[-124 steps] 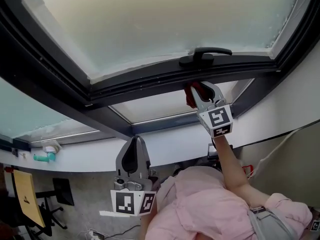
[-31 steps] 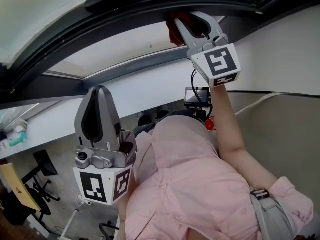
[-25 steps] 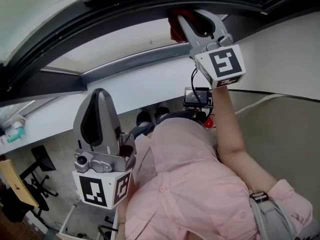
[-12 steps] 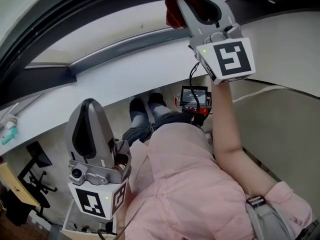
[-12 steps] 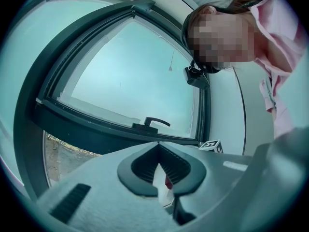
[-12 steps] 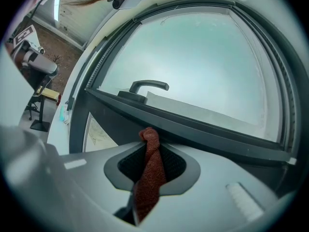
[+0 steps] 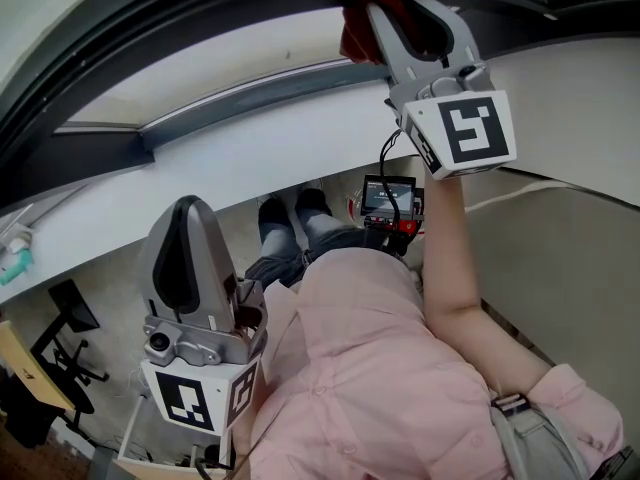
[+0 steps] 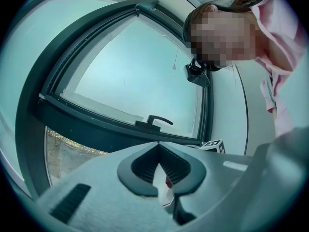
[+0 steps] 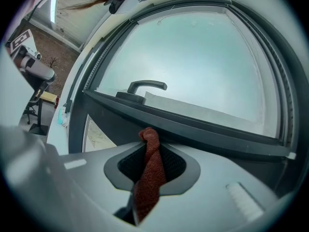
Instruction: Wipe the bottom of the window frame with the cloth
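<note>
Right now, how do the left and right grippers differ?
The right gripper is shut on the red cloth; the left gripper is shut on nothing. The right gripper is raised to the window frame, with the cloth at its bottom rail; the left gripper sits low beside the person's chest, clear of the frame. Both are grey, each with a marker cube.

Pink shirt (image 7: 370, 368); grey left claw (image 7: 188, 213), right claw (image 7: 385, 13); marker cubes (image 7: 462, 133).
</note>
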